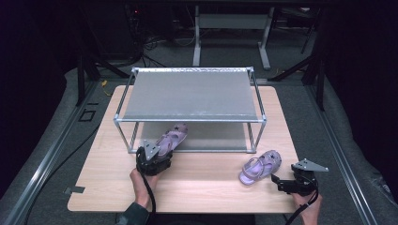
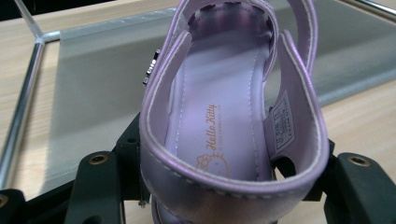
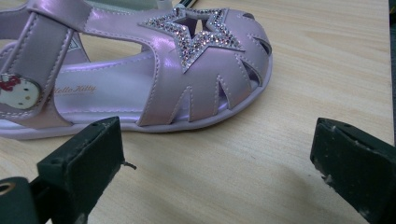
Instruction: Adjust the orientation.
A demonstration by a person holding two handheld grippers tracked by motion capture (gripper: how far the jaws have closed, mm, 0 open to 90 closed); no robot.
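Sandal (image 2: 224, 126) heel-first within left claw (image 2: 224, 186)

Worktop (image 1: 197, 187) carries a two-level rack (image 1: 190, 96), set toward its far side and centred. The upper shelf (image 1: 190, 98) lies directly above the lower shelf (image 1: 206, 136). First sandal (image 1: 172, 139) sits at the front left of the rack, toe over the lower shelf's front edge, heel toward the person. Left tongs (image 1: 157, 154) lie just before the rack's front rail, at that sandal's heel, one jaw on each side of it. Second sandal (image 1: 261, 167) lies on the worktop, right of the rack's front right post and nearer the person. Right tongs (image 1: 278, 180) sit just right of and before it, apart from it, close to the worktop's right front corner
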